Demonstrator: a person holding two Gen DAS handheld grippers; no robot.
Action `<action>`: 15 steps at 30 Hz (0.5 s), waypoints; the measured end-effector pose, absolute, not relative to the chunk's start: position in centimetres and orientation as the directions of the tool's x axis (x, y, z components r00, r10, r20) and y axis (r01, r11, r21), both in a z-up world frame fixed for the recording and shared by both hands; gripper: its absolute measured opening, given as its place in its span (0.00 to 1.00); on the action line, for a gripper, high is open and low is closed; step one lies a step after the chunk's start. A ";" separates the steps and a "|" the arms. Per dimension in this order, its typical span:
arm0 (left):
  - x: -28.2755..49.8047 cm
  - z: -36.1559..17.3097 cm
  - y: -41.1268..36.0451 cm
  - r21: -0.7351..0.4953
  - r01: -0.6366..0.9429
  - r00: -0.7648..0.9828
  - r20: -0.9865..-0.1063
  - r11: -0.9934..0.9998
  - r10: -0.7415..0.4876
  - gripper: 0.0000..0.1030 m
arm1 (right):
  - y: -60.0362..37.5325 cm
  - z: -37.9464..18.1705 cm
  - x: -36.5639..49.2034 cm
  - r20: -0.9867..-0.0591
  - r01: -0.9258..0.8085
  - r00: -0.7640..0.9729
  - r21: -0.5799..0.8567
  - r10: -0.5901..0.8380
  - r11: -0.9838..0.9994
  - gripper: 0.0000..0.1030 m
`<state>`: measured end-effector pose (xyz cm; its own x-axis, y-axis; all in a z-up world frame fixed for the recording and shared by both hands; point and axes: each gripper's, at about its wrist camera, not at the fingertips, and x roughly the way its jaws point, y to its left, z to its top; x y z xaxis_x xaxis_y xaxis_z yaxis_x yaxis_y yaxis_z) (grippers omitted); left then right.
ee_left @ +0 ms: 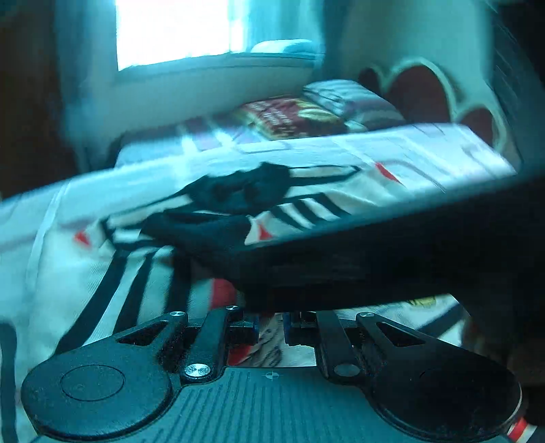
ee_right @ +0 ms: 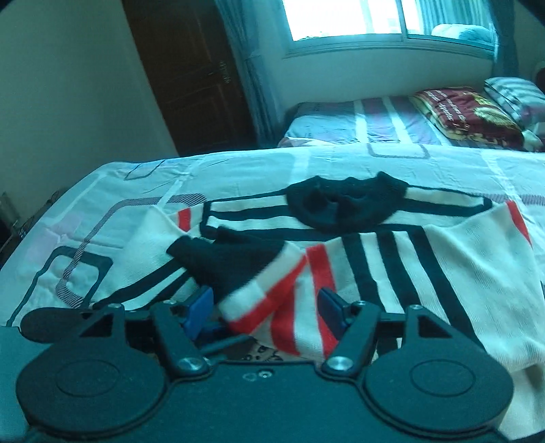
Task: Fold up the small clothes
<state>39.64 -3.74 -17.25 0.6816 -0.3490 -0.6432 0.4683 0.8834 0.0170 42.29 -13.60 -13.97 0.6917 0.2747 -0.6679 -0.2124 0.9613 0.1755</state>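
Observation:
A small white knitted jumper point(ee_right: 460, 272) with black stripes and red bands lies spread on the bed's white patterned sheet point(ee_right: 238, 167). Its black collar point(ee_right: 340, 208) points away from me. One sleeve point(ee_right: 259, 293) is folded in over the body and ends in a black cuff point(ee_right: 235, 265). This sleeve lies loose between the blue pads point(ee_right: 201, 306) of my right gripper point(ee_right: 265, 306), which stands open. The left wrist view is blurred. It shows the jumper point(ee_left: 68, 272), its collar point(ee_left: 238, 191) and my left gripper point(ee_left: 270, 327), low over the cloth with its jaws shut. I cannot make out any cloth pinched there.
A large dark blurred shape point(ee_left: 408, 259) crosses the right of the left wrist view and hides part of the jumper. Behind stands a second bed point(ee_right: 374, 126) with a red blanket point(ee_right: 466, 116) and a pillow point(ee_right: 514, 92), under a bright window point(ee_right: 340, 20). A brown door point(ee_right: 190, 75) is at the back left.

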 end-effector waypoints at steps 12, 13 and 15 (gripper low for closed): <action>37.6 -16.5 2.4 -0.097 0.329 0.662 -0.685 0.939 -0.303 0.11 | -16.6 -16.7 42.9 -0.712 -0.081 0.659 0.251 0.241 0.965 0.18; 37.4 -16.7 3.6 -0.095 0.296 0.670 -0.689 0.950 -0.277 0.11 | -16.8 -16.7 42.8 -0.706 -0.072 0.667 0.259 0.240 0.963 0.11; 36.9 -16.8 5.9 -0.076 0.234 0.694 -0.685 0.969 -0.222 0.11 | -17.0 -16.2 42.4 -0.682 -0.069 0.693 0.262 0.235 0.963 0.09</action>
<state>36.91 5.95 -16.84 0.6944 -0.2216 -0.6846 0.2343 0.9692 -0.0760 42.44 -16.96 -16.15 0.6930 0.2350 -0.6816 -0.0689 0.9627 0.2618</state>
